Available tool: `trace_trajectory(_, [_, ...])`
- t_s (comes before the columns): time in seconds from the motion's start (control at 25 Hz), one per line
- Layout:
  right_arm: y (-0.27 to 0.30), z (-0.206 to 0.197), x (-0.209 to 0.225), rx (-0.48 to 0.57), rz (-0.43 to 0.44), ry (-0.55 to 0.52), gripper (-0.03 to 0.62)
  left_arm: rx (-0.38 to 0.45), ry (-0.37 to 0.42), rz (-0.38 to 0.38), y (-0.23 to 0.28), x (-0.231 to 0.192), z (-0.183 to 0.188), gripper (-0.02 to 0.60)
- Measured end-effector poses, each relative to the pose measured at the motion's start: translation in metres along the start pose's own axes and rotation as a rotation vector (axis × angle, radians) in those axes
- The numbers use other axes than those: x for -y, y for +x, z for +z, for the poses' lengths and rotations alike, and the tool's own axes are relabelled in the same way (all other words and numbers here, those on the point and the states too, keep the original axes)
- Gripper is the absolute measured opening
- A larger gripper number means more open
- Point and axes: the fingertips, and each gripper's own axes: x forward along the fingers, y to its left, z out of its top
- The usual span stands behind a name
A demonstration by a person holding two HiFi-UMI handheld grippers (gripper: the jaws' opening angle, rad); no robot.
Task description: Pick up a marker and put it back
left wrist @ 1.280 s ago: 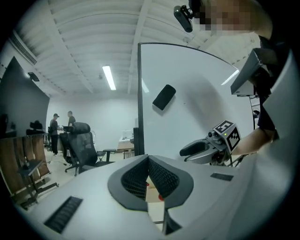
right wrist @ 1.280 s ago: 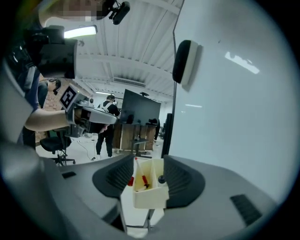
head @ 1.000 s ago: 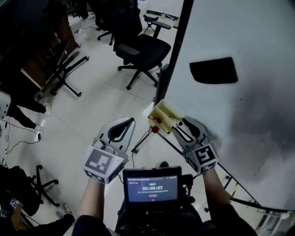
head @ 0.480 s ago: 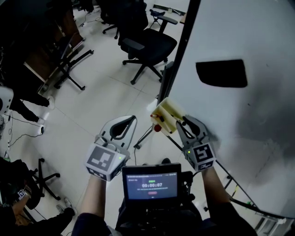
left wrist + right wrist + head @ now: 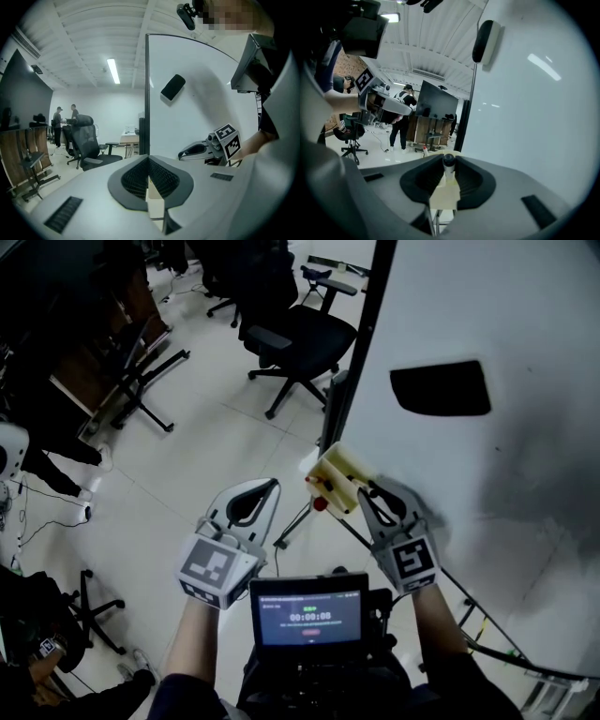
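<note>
A white marker with a black cap (image 5: 448,162) stands in a pale yellow holder (image 5: 339,476) at the lower left corner of the whiteboard (image 5: 525,343). My right gripper (image 5: 371,491) reaches into that holder. Its jaws have just been closing, and they now press on the marker from both sides. A red-capped marker (image 5: 320,504) pokes out of the holder's near end. My left gripper (image 5: 265,486) hangs in the air to the left of the holder, shut with nothing between its jaws. It is seen across the gap as the left gripper (image 5: 396,108).
A black eraser (image 5: 441,388) clings to the whiteboard above the holder. A black office chair (image 5: 300,334) stands on the tiled floor beyond. A small screen (image 5: 309,618) sits at my chest. Two people (image 5: 65,124) stand far back in the room.
The right gripper's jaws have narrowed at the holder. Both hands have stayed almost in place.
</note>
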Motion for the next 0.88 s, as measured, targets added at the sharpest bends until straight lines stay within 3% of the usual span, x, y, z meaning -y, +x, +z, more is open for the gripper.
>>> trace_trajectory(0.36, [-0.02, 0.064, -0.007, 0.085, 0.027, -0.027, 0.091, 0.052, 0.055, 0.008, -0.006, -0.002, 0.029, -0.003])
trace_trajectory(0.88, [-0.06, 0.169, -0.017, 0.273, 0.09, -0.053, 0.091, 0.177, 0.148, 0.014, -0.03, -0.001, 0.102, -0.003])
